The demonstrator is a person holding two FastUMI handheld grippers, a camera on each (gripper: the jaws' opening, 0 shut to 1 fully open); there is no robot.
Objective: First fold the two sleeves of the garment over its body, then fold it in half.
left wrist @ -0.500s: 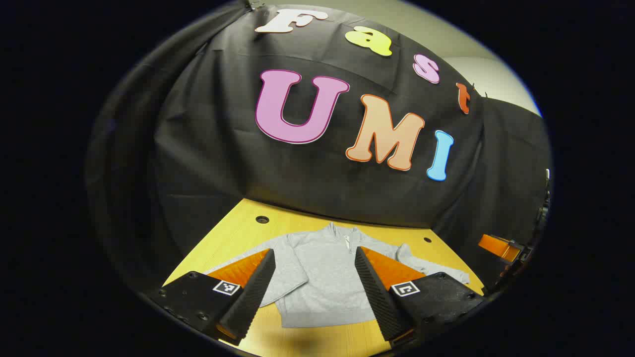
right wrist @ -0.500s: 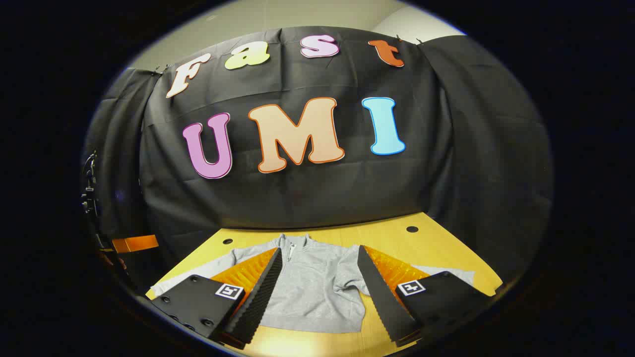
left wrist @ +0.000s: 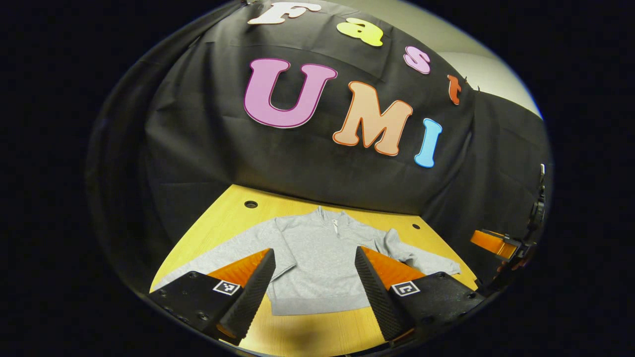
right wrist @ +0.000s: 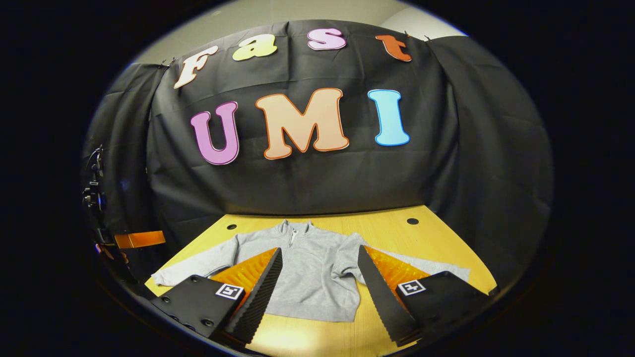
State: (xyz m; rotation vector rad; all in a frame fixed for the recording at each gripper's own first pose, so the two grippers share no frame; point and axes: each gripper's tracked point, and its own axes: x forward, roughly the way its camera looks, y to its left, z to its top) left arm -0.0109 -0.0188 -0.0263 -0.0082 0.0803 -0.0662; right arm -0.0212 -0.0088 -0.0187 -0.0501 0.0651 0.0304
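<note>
Fingers (left wrist: pixel 258 282) spread above garment (left wrist: pixel 312 263) on wooden table (left wrist: pixel 218 233).

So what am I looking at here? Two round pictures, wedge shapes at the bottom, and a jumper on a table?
No robot arm here: a person holds a two-finger gripper in each hand, and a camera rides on each. The wedges are the fingers. In the left gripper view, the left gripper is open and holds nothing; likewise the right gripper in the right gripper view. A grey zip-neck sweatshirt lies flat on the wooden table, sleeves spread, not yet folded.
</note>
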